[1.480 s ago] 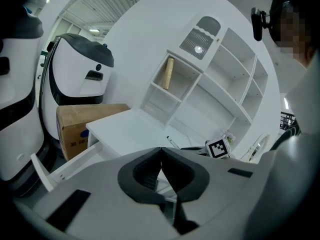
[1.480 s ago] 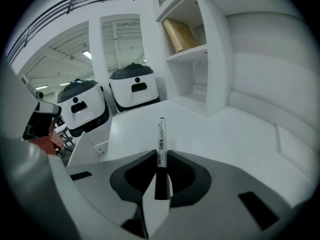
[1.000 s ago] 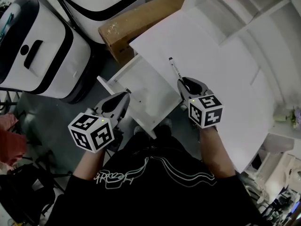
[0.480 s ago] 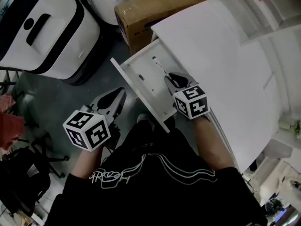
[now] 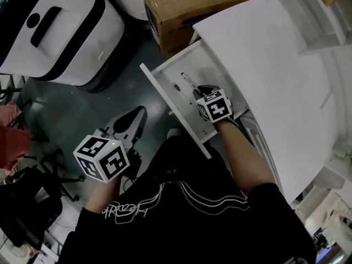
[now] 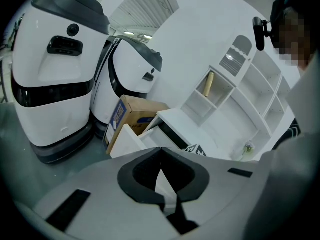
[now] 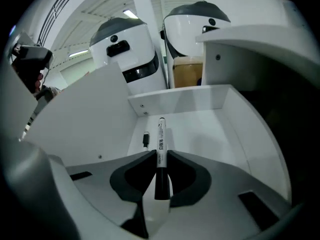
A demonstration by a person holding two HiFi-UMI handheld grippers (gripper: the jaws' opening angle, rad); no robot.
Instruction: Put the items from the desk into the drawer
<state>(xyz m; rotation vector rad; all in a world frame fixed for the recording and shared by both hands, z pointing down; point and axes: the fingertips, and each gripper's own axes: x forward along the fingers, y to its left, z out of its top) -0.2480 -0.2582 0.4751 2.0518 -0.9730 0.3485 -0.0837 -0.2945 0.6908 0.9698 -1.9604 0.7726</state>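
My right gripper is shut on a white marker with a black cap and holds it inside the open white drawer. In the head view the marker sticks out past the jaws over the drawer floor. A small black item lies on the drawer bottom beside the marker. My left gripper is shut and empty, down to the left of the drawer, above the grey floor. The white desk top beyond the drawer looks bare.
A cardboard box stands against the desk's far side. Two large white and black machines stand on the floor to the left. White shelves rise at the back of the desk. The person's dark shirt fills the lower head view.
The right gripper carried the marker off the desk top and down into the open drawer. The left gripper stayed low beside the drawer.
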